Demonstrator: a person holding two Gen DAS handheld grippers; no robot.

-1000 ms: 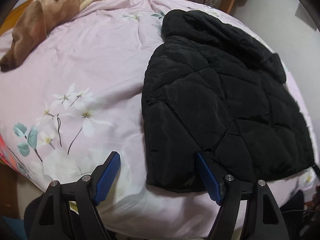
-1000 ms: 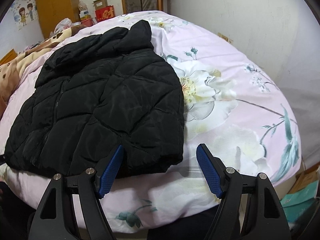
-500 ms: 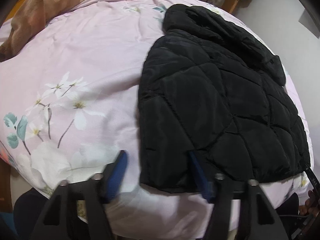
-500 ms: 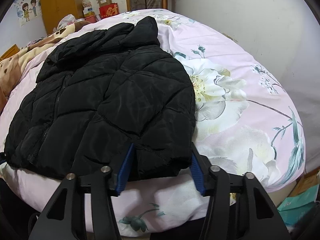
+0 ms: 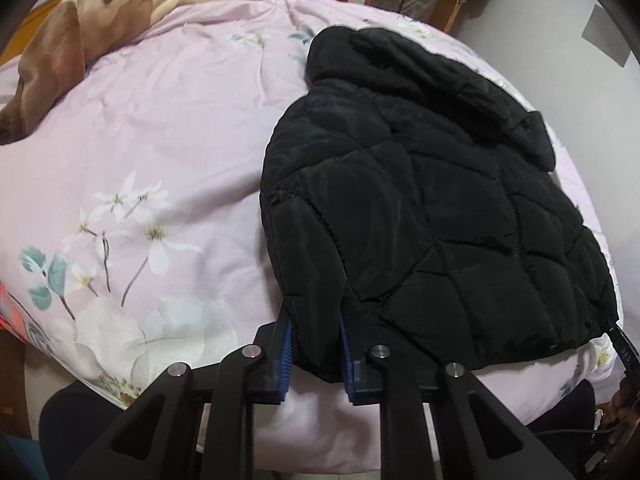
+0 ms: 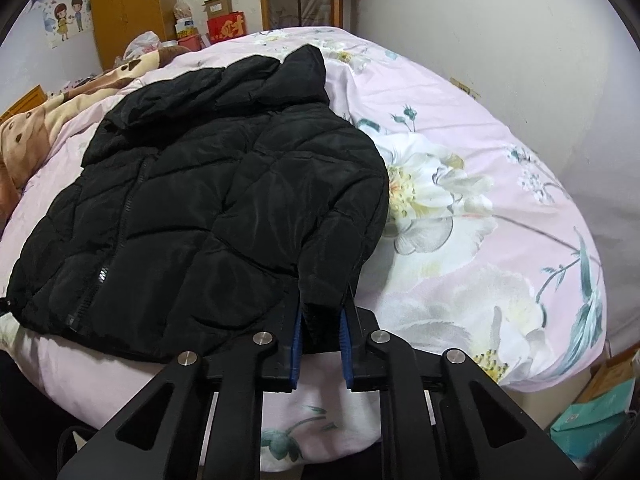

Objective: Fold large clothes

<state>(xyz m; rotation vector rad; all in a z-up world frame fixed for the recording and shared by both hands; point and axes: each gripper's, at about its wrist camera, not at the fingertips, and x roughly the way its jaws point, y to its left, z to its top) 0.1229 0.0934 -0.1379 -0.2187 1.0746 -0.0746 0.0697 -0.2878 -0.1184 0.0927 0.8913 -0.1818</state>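
As we look along our two hand-held tools, nearest to us the left gripper (image 5: 315,350) has just been closing and now pinches the near left corner of the jacket (image 5: 432,216), its blue pads pressed into the padded fabric. The right gripper (image 6: 320,346) has likewise just been closing and clamps the near right corner, a narrow cuff-like end. Beyond them the black quilted jacket lies zip side up on the bed (image 5: 168,128), hem toward us at the mattress edge, hood farthest away. Past it lie a pink floral cover and a brown blanket (image 5: 80,28). We judge the folding only begun. The slick, puffy shell could slide from either pinch when lifted, since each bite is shallow, and uneven pulling could skew the fold or drag the jacket off the edge.
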